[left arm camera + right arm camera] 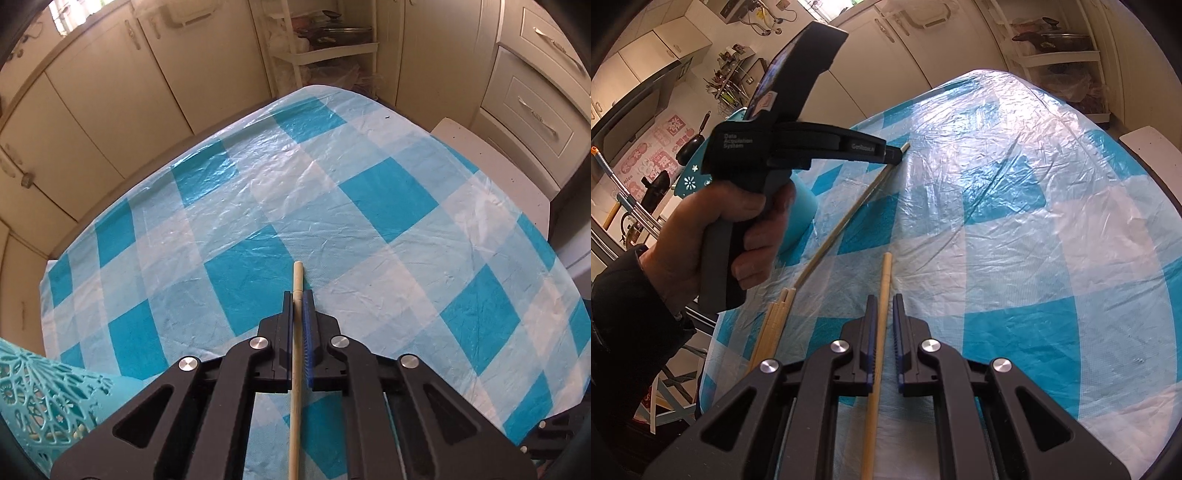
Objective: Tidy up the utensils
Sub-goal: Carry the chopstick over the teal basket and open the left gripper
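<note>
chopsticks (775, 317) loose on tablecloth (369, 206) | basket (40, 391) left | left gripper (299, 295), right gripper (882, 299) each clenching one chopstick

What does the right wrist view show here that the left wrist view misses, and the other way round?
Only the right wrist view shows the left hand holding the left gripper from the side, shut on a chopstick that slants down to the table, a bundle of loose chopsticks at the near edge, and the right gripper with its own chopstick.

Only the left wrist view shows the teal lattice basket.

Both show the blue checked tablecloth and cream cabinets.
</note>
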